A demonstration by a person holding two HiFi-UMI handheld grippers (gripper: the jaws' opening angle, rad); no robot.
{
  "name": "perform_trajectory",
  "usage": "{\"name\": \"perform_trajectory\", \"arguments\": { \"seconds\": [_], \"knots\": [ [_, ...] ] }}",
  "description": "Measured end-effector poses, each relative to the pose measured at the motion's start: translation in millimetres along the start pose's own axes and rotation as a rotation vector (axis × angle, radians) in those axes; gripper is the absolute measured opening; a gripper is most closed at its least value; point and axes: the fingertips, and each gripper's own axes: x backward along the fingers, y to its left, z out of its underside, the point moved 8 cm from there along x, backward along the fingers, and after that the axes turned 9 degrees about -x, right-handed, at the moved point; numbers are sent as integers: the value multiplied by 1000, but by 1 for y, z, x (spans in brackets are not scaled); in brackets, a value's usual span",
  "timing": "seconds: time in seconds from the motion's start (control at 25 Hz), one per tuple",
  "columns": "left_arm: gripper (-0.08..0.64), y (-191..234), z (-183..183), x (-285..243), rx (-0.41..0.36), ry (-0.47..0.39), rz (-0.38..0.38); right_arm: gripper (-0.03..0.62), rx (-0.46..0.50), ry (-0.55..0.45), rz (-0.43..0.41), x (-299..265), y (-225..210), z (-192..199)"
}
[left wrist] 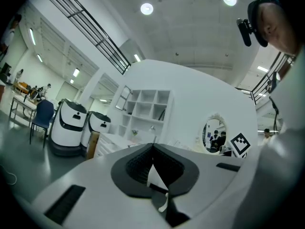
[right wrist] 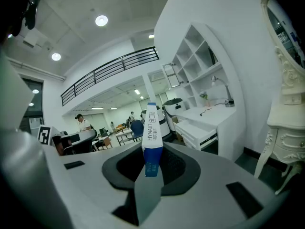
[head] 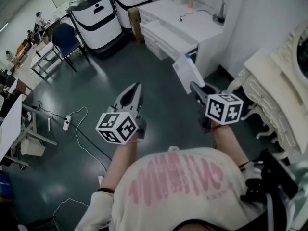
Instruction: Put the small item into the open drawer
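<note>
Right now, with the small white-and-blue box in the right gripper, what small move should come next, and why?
Probably carry it forward toward the open drawer of the white desk: the right gripper is clamped on the small white-and-blue box, and the drawer stands open some way ahead.

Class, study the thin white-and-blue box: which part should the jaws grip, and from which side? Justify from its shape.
Grip the box by its blue end, pads on the two broad faces, coming end-on, as the right gripper holds it: thin and flat, it seats firmly there.
</note>
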Motion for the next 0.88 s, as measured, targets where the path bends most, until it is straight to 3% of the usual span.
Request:
{"name": "perform_trajectory", "arguments": {
  "seconds": [0.24, 0.48, 0.68, 0.88],
  "knots": [
    [29, 28, -2, -60, -30, 3, -58, 94, 26, -9, -16, -55, -26, -42],
    [29, 50, 0, -110, -44, -1, -69, 94, 49, -8, -44, -96, -46, -67],
    [29, 60, 8, -140, -59, 22, -56, 94, 72, 6, -36, -124, -60, -73],
    [29, 75, 23, -159, -40, 66, -45, 94, 31, 50, -21, -152, -80, -64]
  ]
}}
